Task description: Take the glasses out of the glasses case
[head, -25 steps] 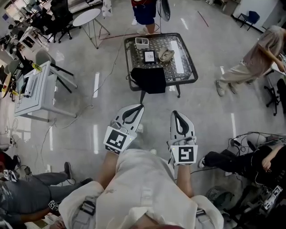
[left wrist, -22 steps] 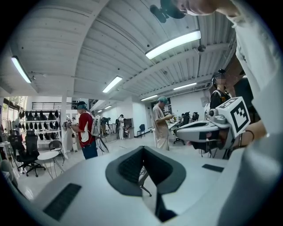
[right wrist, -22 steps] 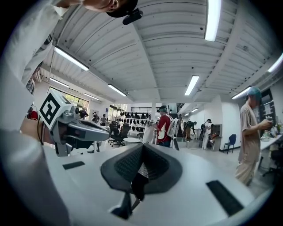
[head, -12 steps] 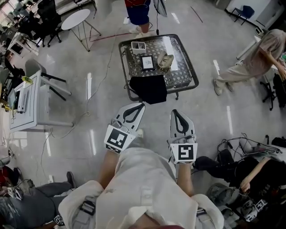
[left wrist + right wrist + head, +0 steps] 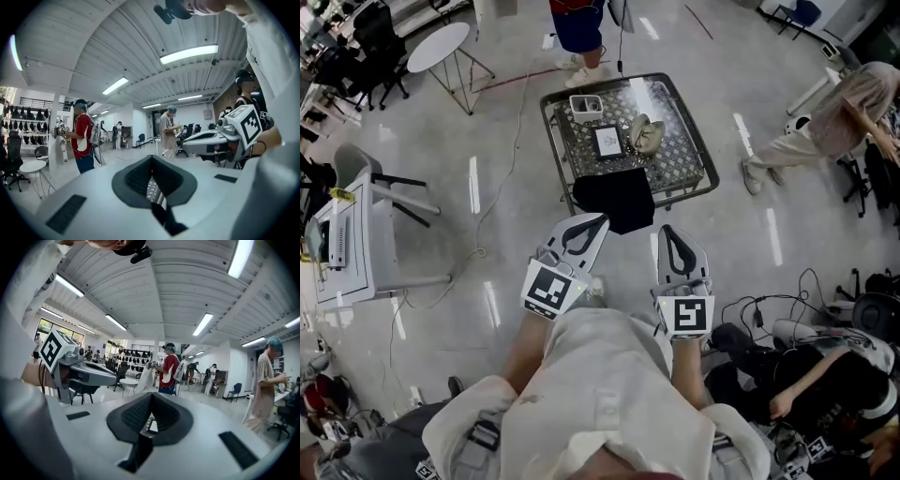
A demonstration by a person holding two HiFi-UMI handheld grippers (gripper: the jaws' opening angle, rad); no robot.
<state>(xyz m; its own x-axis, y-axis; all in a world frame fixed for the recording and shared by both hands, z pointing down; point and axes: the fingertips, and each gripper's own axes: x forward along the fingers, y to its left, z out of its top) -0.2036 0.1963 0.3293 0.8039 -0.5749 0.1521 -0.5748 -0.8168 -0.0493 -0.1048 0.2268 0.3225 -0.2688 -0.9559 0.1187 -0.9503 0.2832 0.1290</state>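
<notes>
A small wire-mesh table (image 5: 679, 105) stands ahead on the floor. On it lie a beige pouch-like thing (image 5: 647, 134), which may be the glasses case, a framed card (image 5: 607, 142) and a white box (image 5: 586, 103). A black cloth (image 5: 614, 195) hangs over the table's near edge. No glasses are visible. My left gripper (image 5: 583, 228) and right gripper (image 5: 674, 243) are held side by side in front of my chest, short of the table, both shut and empty. In each gripper view the jaws meet at their tips, left gripper (image 5: 151, 157) and right gripper (image 5: 151, 393).
A person in a red top (image 5: 579, 23) stands beyond the table, another in beige (image 5: 848, 98) at the right. Someone sits low at the right (image 5: 811, 370) among cables. A white cabinet (image 5: 342, 239) and a round table (image 5: 439, 47) stand at the left.
The mesh table has slid nearer and lower in the head view as I walk toward it. Both grippers keep the same shut pose in front of me.
</notes>
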